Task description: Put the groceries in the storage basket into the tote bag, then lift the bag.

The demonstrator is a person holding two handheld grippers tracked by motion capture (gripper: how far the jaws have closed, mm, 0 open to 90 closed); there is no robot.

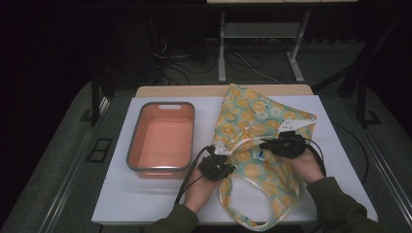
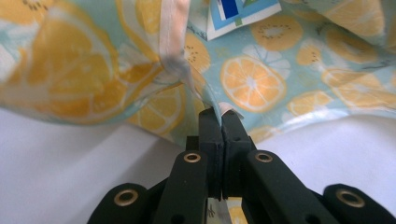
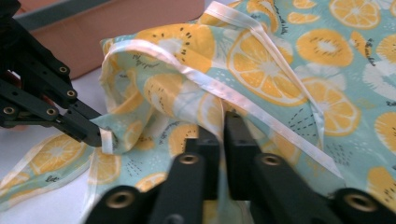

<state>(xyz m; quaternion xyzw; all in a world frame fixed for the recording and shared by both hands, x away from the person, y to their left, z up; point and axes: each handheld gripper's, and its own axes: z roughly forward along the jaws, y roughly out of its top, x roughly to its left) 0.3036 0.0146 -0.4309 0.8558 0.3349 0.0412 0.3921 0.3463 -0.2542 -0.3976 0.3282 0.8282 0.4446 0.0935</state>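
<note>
A pale turquoise cloth apron printed with orange and lemon slices and edged in cream binding lies spread over the right half of the white counter, its top reaching the far edge and a strap loop hanging near the front edge. A fold of it is lifted between the two grippers. The left gripper has its jaws clenched on the bound edge of the cloth, seen pinched between the black tips in the left gripper view; in the right gripper view the same tips grasp a bit of cream binding. The right gripper has its jaws close together with a fold of the cloth caught between them. Left of the apron, well apart, stands a salmon-pink rectangular plastic tub with a grey rim.
</note>
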